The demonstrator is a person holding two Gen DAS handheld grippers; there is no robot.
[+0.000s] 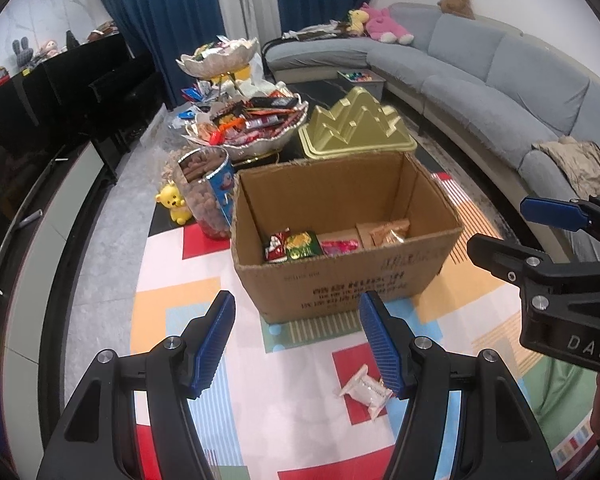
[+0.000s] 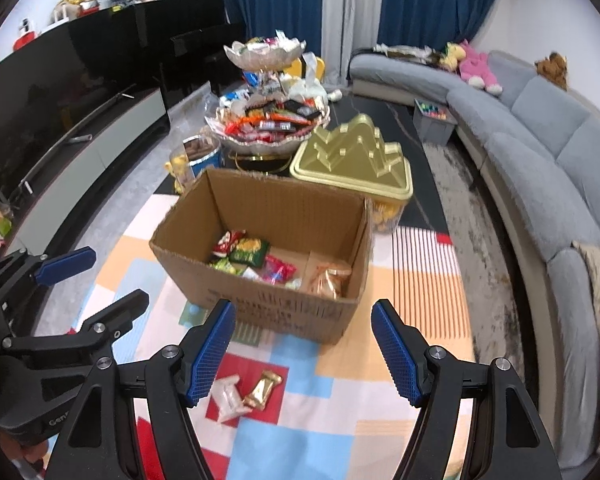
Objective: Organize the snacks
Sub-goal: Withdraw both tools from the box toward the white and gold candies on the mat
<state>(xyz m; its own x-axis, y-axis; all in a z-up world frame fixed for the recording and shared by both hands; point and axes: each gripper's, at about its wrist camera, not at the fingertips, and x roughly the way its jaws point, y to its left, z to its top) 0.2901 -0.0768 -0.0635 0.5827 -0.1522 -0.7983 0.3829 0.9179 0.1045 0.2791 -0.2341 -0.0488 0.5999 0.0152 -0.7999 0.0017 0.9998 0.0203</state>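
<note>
An open cardboard box (image 1: 332, 196) (image 2: 276, 204) stands on a colourful mat and holds several snack packets (image 1: 300, 245) (image 2: 248, 250). On the mat in front of it lie a white packet (image 1: 365, 391) (image 2: 227, 397) and a gold-wrapped snack (image 2: 262, 389). My left gripper (image 1: 296, 316) hovers open above the mat before the box, and the white packet lies by its right finger. My right gripper (image 2: 304, 316) is open too, with both loose packets low and left between its fingers. Each gripper shows in the other's view: the right (image 1: 496, 226), the left (image 2: 120, 276). Neither holds anything.
Behind the box stand a tiered bowl stand (image 1: 244, 128) (image 2: 268, 120) heaped with snacks, a gold mountain-shaped lid on a tub (image 1: 356, 128) (image 2: 352, 160), a clear biscuit tub (image 1: 208, 192) and a yellow bear toy (image 1: 174, 202). A grey sofa (image 2: 540, 152) curves along the right, and a dark TV cabinet (image 2: 80, 92) lines the left.
</note>
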